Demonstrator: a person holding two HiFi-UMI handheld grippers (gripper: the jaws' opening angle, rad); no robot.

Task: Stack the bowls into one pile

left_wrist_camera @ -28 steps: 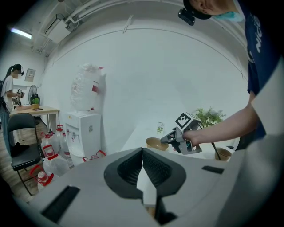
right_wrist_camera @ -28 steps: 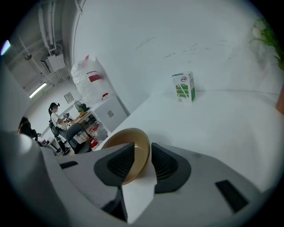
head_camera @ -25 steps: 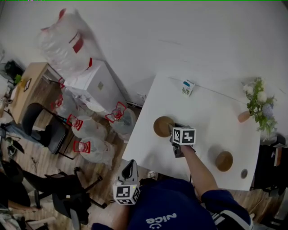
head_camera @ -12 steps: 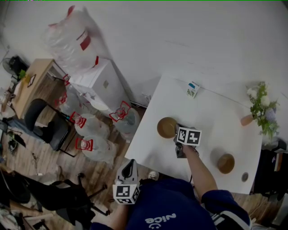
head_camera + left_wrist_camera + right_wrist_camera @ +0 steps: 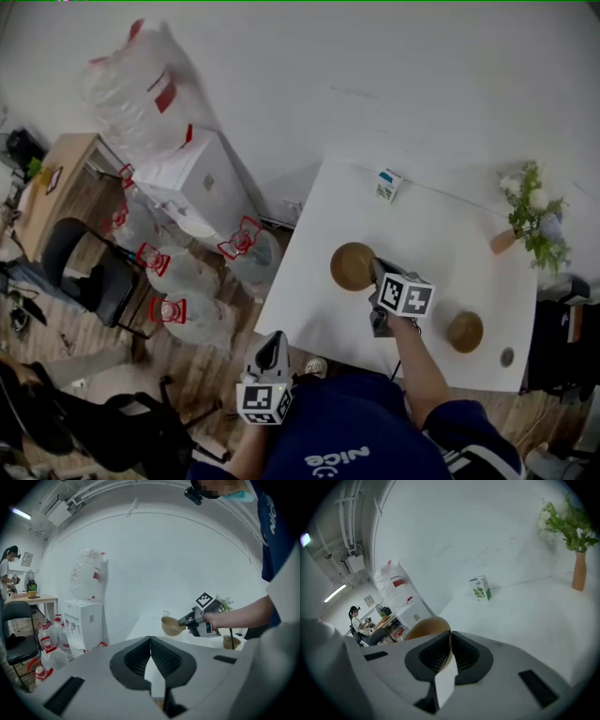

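White table (image 5: 441,253): carton (image 5: 385,184), vase (image 5: 506,241), loose bowl (image 5: 465,331) around gripped bowl (image 5: 352,265).

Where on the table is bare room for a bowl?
The widest bare patch of table lies between carton, vase and the free bowl. Its near-left corner is bare too. Crowded: the near-right corner, with that bowl and a disc.

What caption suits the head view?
Right claw, just closed on the rim of a tan bowl, holds it over the white table; second bowl sits farther right.
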